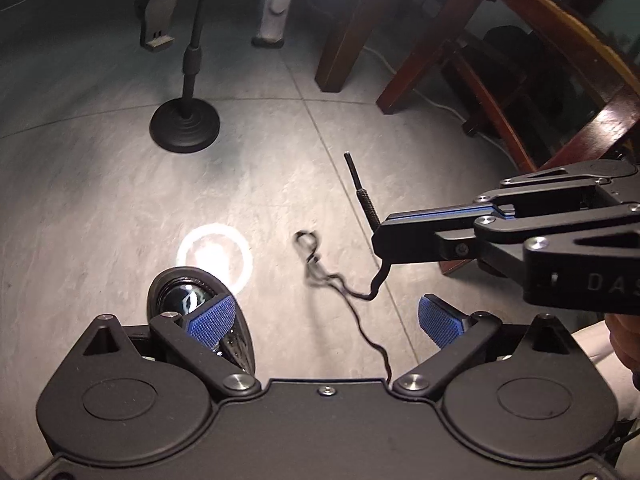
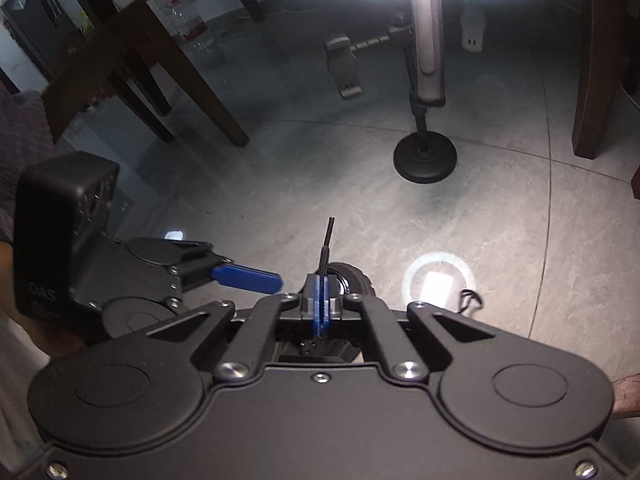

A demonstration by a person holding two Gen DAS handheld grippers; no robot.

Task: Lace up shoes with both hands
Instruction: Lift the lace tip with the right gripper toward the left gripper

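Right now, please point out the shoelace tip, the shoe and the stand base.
shoelace tip (image 1: 357,179), left wrist view, on the stiff end above the shut claw.
shoe (image 1: 182,290), left wrist view, on its shiny toe.
stand base (image 2: 425,157), right wrist view, on the round foot.

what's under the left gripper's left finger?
A black shoe on the tile floor: glossy toe showing, some lacing beside the left gripper's blue pad. The rest is covered by the gripper body, so the eyelets and heel can't be seen.

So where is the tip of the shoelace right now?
The shoelace tip sticks up from the shut right hand-held gripper, raised above the floor; in the left wrist view it is at right, above the shoe.
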